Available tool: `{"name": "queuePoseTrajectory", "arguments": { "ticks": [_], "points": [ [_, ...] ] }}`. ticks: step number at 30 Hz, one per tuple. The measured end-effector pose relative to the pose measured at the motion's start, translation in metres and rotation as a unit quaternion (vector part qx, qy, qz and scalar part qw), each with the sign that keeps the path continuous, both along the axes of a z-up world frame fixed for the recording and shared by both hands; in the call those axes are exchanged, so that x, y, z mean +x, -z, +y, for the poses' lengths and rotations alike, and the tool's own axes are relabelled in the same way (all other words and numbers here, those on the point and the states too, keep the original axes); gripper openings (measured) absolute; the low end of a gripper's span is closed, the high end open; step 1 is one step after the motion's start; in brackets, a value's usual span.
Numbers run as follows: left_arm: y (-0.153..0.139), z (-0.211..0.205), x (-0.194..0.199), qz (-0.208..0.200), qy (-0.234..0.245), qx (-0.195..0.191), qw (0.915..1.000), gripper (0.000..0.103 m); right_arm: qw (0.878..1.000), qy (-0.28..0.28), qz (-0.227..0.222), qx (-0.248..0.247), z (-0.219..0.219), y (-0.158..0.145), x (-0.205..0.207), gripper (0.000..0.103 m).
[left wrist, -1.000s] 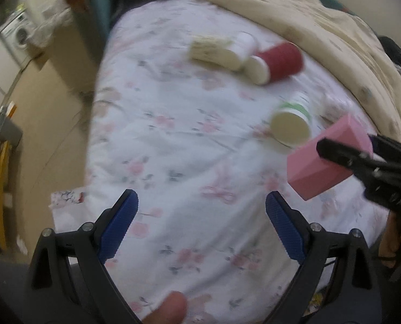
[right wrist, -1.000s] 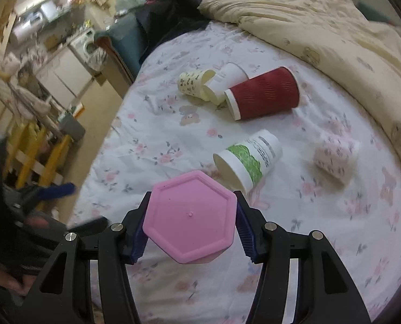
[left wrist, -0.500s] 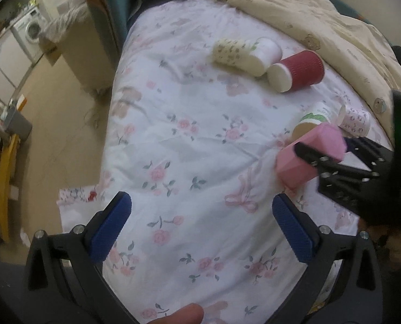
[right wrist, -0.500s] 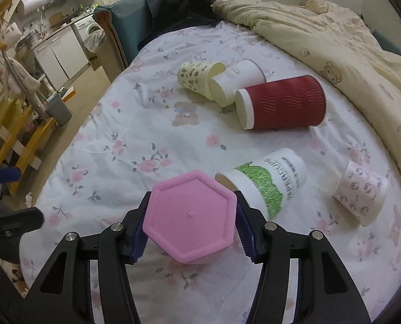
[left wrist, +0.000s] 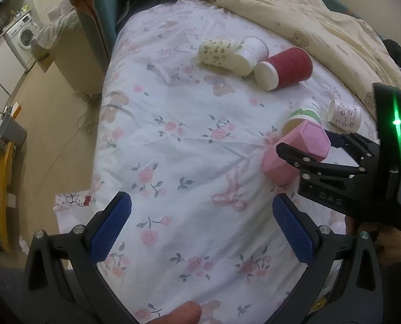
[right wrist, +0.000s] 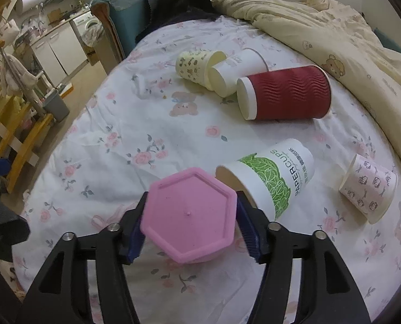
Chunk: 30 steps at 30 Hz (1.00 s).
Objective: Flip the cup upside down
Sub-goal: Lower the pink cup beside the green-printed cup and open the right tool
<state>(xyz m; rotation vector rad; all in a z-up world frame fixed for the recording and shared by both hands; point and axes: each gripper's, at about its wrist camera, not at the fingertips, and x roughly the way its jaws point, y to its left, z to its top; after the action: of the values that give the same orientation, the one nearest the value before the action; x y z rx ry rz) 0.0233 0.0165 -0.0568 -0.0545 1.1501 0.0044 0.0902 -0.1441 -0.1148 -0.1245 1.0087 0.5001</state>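
My right gripper is shut on a pink hexagonal cup, its flat base facing the camera. In the left wrist view the pink cup is upside down, tilted, low over the floral bed sheet, with the right gripper clamped on its sides. My left gripper is open and empty above the sheet, to the left of the cup and nearer the bed's front edge.
Several paper cups lie on their sides: a green-printed one just behind the pink cup, a red ribbed one, a white one, a bear-print one, a small pink-print one. A beige duvet lies right. The bed edge drops to the floor on the left.
The right gripper has carried the pink cup lower and closer to the sheet, beside the green-printed cup. The left gripper has drawn back a little and stayed open.
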Motion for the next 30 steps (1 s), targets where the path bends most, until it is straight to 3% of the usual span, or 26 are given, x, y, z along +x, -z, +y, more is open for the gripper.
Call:
{"name": "queuePoseTrajectory", "arguments": {
  "ticks": [3,6,17,19,24,30],
  "points": [
    [-0.004,0.002,-0.003,-0.010,-0.004,-0.004,0.9999,0.103,1.000,0.011,-0.009,0.014,-0.005,-0.012,-0.002,0.093],
    [-0.009,0.003,-0.006,-0.022,-0.005,-0.009,0.9997,0.103,0.999,0.018,-0.030,0.027,-0.011,-0.032,-0.008,0.100],
    [-0.038,-0.003,-0.034,-0.083,0.007,-0.017,0.9964,0.103,0.988,0.087,-0.066,0.106,-0.064,-0.111,-0.060,0.101],
    [-0.041,-0.004,-0.043,-0.092,0.007,-0.020,0.9956,0.103,0.986,0.109,-0.075,0.097,-0.074,-0.119,-0.076,0.101],
    [-0.048,-0.007,-0.067,-0.125,0.006,-0.021,0.9919,0.103,0.985,0.135,-0.078,0.073,-0.089,-0.127,-0.116,0.101],
    [-0.052,-0.012,-0.097,-0.168,0.001,0.001,0.9857,0.103,0.976,0.180,-0.092,0.082,-0.100,-0.127,-0.158,0.101]
  ]
}}
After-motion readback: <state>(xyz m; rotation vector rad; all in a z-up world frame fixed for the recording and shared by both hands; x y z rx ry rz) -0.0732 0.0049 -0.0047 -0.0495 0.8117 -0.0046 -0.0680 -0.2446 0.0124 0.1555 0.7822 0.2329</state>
